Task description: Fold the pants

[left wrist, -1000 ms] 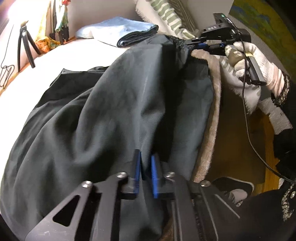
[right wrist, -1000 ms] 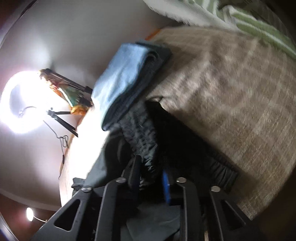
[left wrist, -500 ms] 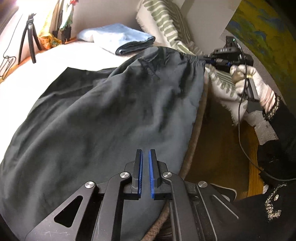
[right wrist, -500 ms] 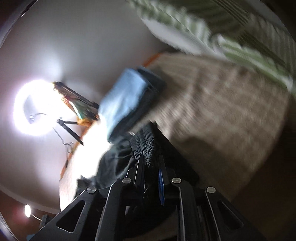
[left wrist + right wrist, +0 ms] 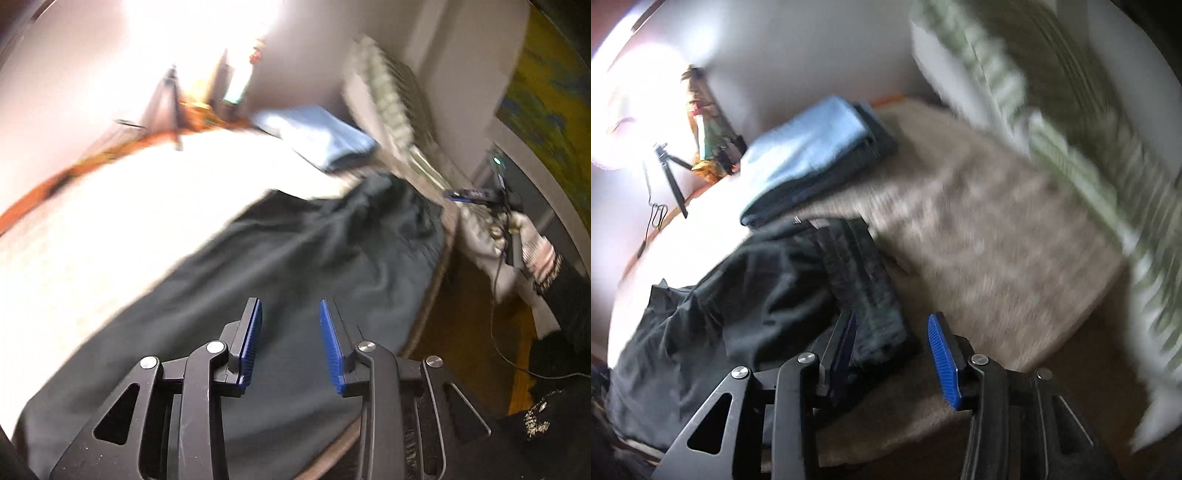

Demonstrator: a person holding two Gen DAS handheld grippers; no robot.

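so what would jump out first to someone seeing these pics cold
The dark pants spread over the bed, waistband toward the striped pillow. Both hand-held grippers hang open over them: the left hand-held gripper and the right hand-held gripper. A folded light-blue garment lies farther back.

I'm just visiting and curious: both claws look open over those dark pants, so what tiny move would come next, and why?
Probably close the right gripper on the waistband. Its fingers are spread, and the band's end lies between them. The dark pants lie loose on the bed, not visibly folded, and the left gripper holds nothing.
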